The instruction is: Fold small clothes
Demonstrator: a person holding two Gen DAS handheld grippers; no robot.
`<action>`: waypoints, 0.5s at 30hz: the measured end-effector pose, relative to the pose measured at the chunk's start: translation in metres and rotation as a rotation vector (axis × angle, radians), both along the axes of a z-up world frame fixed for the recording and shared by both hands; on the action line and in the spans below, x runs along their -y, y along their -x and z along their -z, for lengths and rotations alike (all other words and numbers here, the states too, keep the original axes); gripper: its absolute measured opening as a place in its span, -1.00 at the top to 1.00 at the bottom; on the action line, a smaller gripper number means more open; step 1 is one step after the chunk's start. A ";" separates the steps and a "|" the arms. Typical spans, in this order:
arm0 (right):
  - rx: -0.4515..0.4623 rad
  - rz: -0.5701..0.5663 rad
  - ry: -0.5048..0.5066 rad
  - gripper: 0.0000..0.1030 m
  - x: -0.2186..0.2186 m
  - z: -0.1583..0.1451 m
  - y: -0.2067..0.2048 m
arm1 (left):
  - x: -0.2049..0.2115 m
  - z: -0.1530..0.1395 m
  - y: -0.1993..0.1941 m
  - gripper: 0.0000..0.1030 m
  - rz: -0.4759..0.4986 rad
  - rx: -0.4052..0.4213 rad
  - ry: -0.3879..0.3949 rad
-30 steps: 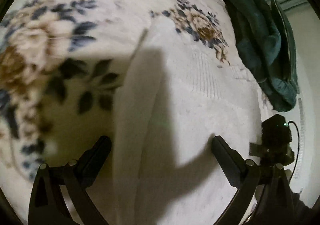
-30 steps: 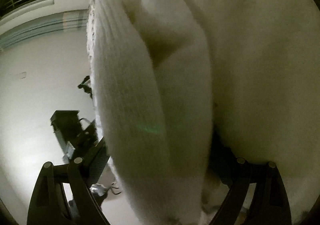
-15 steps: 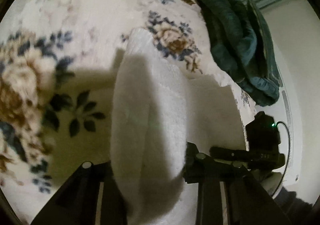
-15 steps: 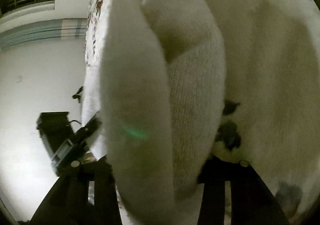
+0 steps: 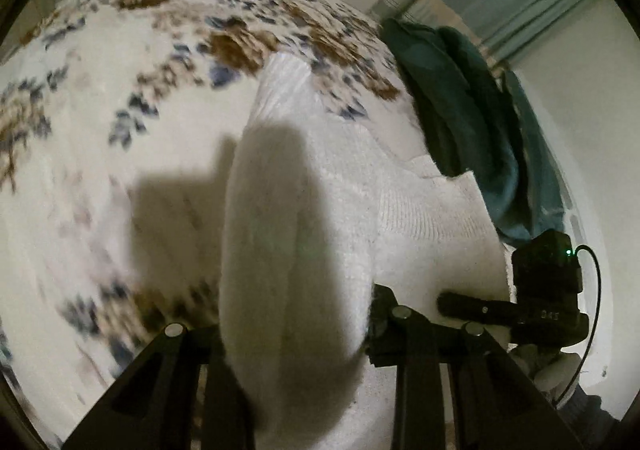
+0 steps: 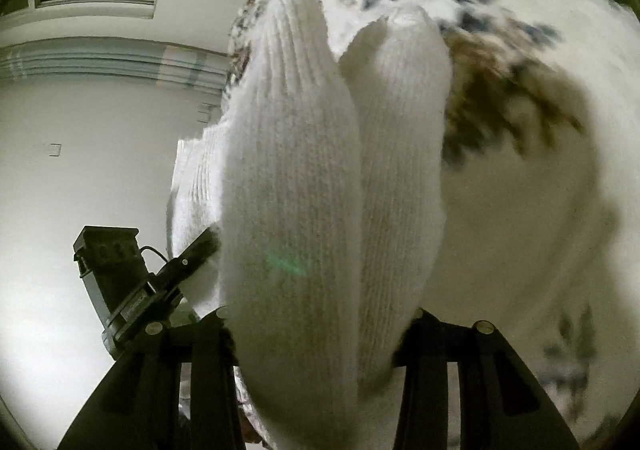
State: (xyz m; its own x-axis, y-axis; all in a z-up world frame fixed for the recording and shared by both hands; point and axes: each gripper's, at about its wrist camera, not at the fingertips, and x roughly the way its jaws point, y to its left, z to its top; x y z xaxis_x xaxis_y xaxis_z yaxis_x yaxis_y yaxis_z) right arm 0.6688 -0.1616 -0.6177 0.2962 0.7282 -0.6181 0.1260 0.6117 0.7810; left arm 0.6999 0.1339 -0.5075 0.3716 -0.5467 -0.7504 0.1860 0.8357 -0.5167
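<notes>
Now your left gripper [image 5: 296, 334] is clenched on a thick bunched fold of the white knit garment [image 5: 420, 209]; the cloth bulges up between the two black fingers and hides the pads themselves. Its jaws have just been closing, with the knit between them. From that pinch the fabric runs away from you in a long rounded ridge, a dark shadow lying across it, and ends in a ribbed edge resting on the floral blanket [image 5: 100, 129]. To the right of the ridge the rest of the garment spreads flat over the blanket, reaching the corner where a dark green cloth [image 5: 460, 121] lies heaped at the bed's edge — touching or just beside the white knit there. Further right in the same view you see your right gripper [image 6: 320, 330] as a black block with a small green light and a cable.

Seen from the right wrist, the left tool shows low on the left against a pale wall, its finger buried in white knit. In the middle, your right gripper also grasps the garment — two ribbed folds stand side by side between its fingers, filling the gap. Those jaws too have just been closing around the cloth. Right of the folds, the flowered blanket lies blurred and partly in shadow.
</notes>
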 end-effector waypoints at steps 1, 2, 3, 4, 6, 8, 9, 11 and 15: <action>-0.004 -0.003 0.000 0.15 -0.003 0.005 -0.014 | -0.003 0.003 -0.010 0.49 -0.004 -0.002 -0.012; -0.012 -0.007 0.009 0.15 -0.005 0.011 -0.027 | -0.006 0.009 -0.020 0.49 -0.007 -0.008 -0.021; -0.018 -0.010 0.017 0.15 -0.005 0.017 -0.038 | -0.009 0.016 -0.030 0.49 -0.011 -0.016 -0.031; -0.030 -0.011 0.023 0.15 -0.005 0.024 -0.050 | -0.010 0.025 -0.039 0.49 -0.012 -0.025 -0.038; -0.057 -0.012 0.045 0.15 -0.003 0.041 -0.072 | -0.011 0.045 -0.056 0.49 -0.013 -0.048 -0.051; -0.080 -0.018 0.075 0.15 -0.006 0.056 -0.084 | -0.011 0.069 -0.071 0.47 -0.008 -0.085 -0.079; -0.094 -0.022 0.093 0.15 -0.007 0.064 -0.090 | -0.011 0.075 -0.075 0.47 -0.005 -0.099 -0.085; -0.116 -0.026 0.114 0.14 -0.010 0.074 -0.097 | -0.010 0.091 -0.081 0.36 -0.006 -0.125 -0.113; -0.137 -0.056 0.254 -0.27 -0.024 0.065 -0.100 | -0.007 0.094 -0.083 0.15 0.005 -0.145 -0.167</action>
